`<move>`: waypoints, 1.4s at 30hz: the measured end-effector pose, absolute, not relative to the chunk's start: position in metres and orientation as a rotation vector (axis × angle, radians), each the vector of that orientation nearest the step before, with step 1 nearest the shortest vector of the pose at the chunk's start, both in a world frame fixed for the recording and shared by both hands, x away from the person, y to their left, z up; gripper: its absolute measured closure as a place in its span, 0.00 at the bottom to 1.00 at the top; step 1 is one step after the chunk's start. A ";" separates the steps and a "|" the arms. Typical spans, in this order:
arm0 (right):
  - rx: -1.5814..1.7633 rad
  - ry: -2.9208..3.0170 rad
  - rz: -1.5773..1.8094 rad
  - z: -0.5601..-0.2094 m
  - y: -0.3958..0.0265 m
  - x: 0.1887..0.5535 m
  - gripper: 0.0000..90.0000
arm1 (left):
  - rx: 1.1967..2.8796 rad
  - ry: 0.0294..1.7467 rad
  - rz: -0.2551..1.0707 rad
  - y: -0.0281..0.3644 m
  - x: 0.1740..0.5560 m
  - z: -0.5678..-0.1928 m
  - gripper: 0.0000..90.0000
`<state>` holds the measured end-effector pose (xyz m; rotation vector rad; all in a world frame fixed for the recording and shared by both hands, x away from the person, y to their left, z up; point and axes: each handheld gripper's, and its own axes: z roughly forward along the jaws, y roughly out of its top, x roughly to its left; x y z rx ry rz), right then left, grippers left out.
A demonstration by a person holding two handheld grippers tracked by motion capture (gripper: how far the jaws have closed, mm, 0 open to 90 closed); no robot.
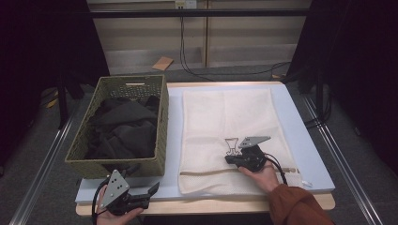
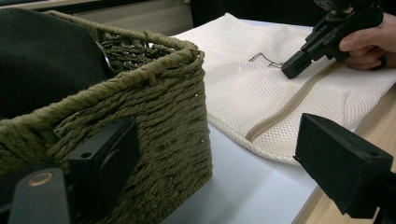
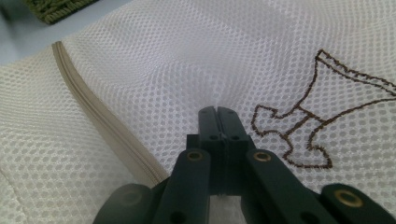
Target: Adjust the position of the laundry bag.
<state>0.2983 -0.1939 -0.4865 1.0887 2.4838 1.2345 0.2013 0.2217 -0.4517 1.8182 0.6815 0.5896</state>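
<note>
One mesh bag (flat), lengthwise front-to-back — zipper crosswise

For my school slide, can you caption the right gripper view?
Shut right claw pinching the white mesh laundry bag, between its tan zipper and brown stitched logo.

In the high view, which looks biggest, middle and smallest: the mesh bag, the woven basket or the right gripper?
1. mesh bag, widest spread on the table.
2. woven basket, a bit smaller.
3. right gripper, far the smallest, resting on the bag.
</note>
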 end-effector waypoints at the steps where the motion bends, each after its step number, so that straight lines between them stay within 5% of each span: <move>1: 1.095 2.483 1.242 -0.487 -0.194 0.298 1.00 | 1.818 0.681 0.591 0.222 0.201 -0.452 0.16; 42: 0.974 2.563 1.299 -0.484 -0.151 0.304 1.00 | 1.812 0.690 0.587 0.223 0.201 -0.452 0.17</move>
